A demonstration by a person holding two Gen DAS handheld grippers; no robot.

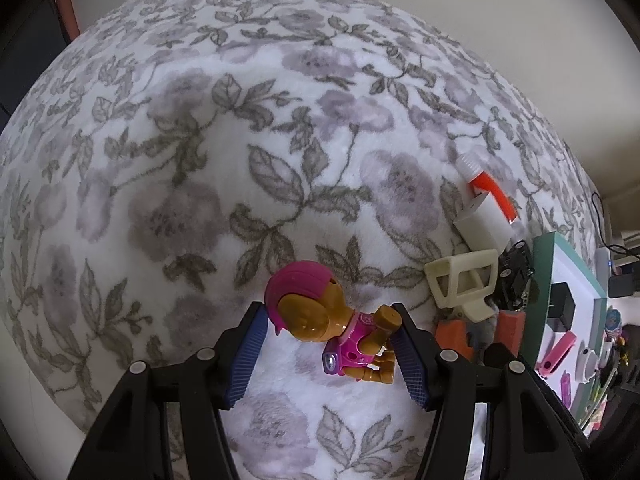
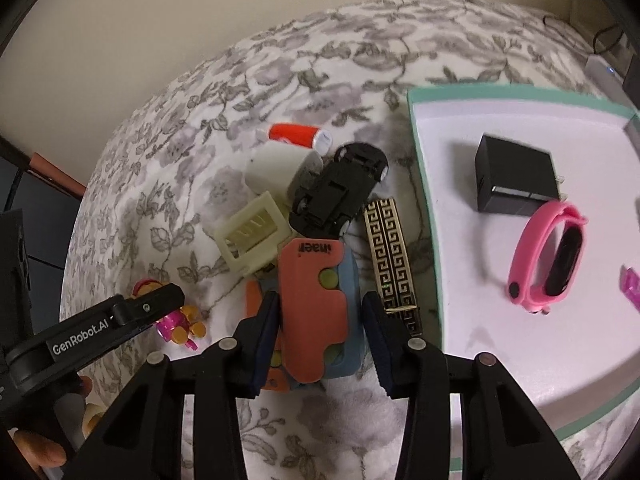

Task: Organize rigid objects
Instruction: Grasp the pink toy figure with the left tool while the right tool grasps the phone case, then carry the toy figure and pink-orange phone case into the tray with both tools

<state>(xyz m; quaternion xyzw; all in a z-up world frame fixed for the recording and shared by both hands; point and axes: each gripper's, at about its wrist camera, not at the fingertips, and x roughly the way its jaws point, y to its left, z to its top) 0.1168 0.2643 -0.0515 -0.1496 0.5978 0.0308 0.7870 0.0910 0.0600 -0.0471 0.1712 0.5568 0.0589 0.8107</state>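
1. The left gripper (image 1: 328, 354) hangs over the floral bedspread (image 1: 224, 160) with its fingers (image 1: 246, 354) spread apart; the toy pup figure (image 1: 332, 330) lies on its side between them, helmeted head toward the far left, legs toward the near right. The right-hand pad seems to touch the figure's raised arm, while a gap shows on the left, so the hold is not yet made.
2. The figure's long axis runs slantwise across the gap, not straight across it. I judge that closing now would pinch the body and arm, not the head.
3. The right gripper (image 2: 320, 336) has its fingers (image 2: 264, 344) parted around the coral-and-blue toy block (image 2: 316, 308), whose long axis runs near to far, in line with the fingers. The pads stand just beside its flanks; whether they touch, I cannot tell.
4. That block sits at the near end of a heap: a cream plastic frame (image 2: 252, 232), a black toy car (image 2: 340, 188), a red-and-white tube (image 2: 296, 136) and a gold-patterned strip (image 2: 394, 256).
5. The teal-rimmed tray (image 2: 424, 184) lies to the right, already holding a black charger (image 2: 516, 184) and a pink wristband (image 2: 548, 256). The right gripper is the nearer to it.
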